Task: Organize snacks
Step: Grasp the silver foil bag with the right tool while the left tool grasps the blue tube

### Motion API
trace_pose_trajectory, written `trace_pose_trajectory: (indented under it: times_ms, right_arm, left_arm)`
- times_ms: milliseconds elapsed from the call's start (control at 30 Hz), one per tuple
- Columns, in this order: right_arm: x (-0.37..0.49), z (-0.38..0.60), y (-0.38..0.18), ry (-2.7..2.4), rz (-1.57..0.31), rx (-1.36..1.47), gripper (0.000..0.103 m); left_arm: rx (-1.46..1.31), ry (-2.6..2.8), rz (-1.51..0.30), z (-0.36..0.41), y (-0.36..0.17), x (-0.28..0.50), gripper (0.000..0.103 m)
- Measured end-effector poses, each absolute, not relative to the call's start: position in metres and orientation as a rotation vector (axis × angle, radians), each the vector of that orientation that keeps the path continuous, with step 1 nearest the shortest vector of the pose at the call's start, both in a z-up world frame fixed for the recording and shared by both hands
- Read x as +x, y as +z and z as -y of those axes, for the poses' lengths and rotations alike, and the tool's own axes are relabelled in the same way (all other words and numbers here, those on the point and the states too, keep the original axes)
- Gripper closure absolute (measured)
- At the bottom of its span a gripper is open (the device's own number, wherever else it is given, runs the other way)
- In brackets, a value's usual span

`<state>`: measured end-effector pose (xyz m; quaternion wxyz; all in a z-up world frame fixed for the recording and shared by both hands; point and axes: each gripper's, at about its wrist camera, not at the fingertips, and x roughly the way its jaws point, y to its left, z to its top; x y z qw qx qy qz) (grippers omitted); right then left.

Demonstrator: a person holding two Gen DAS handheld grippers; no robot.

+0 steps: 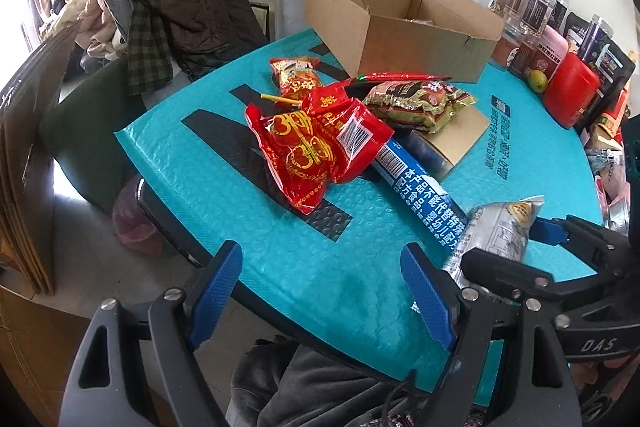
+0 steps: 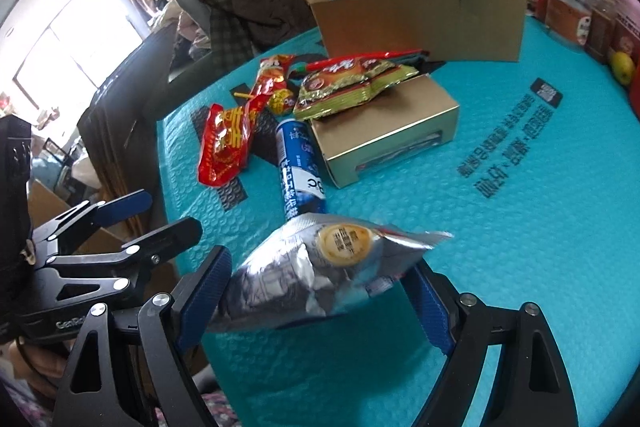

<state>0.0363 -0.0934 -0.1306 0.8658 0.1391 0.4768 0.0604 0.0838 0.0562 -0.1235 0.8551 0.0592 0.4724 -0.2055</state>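
Right claw (image 2: 320,301) clamped on silver pouch (image 2: 320,279), near the table (image 2: 520,227) edge well short of the box (image 2: 420,15); left claw (image 1: 326,291) apart, empty; next: carry pouch to box, release.

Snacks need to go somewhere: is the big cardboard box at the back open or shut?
Open. The cardboard box has its flaps standing up, and the right wrist view shows something pale already inside.

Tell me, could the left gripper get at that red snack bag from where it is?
Probably yes. The left gripper is open and empty over the near table edge, and only bare teal mat lies between it and the red snack bag, which sits on top of the pile.
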Motion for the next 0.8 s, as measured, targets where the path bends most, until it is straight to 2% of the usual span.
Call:
trace_pose_trajectory:
  times_ms: [233,333,533,800]
  right_arm:
    - [0.034,0.107,-0.128,0.143,-0.937,0.39,0.049]
    - [0.029,0.115,-0.124,0.191,-0.911,0.429,0.056]
    - [0.015,0.135,-0.109,0.208,-0.869,0.454,0.062]
    - [-0.006,0.166,-0.105,0.123,-0.863,0.439,0.064]
  left_arm:
    - [0.082,-0.458,-1.018,-0.05,-0.12,0.09,0.021]
    - [0.086,-0.473,-1.007,-0.041,-0.116,0.091,0.021]
    - [0.123,-0.506,-1.016,-0.013,-0.119,0.091,0.021]
    - [0.159,-0.554,-1.069,0.029,-0.134,0.094,0.021]
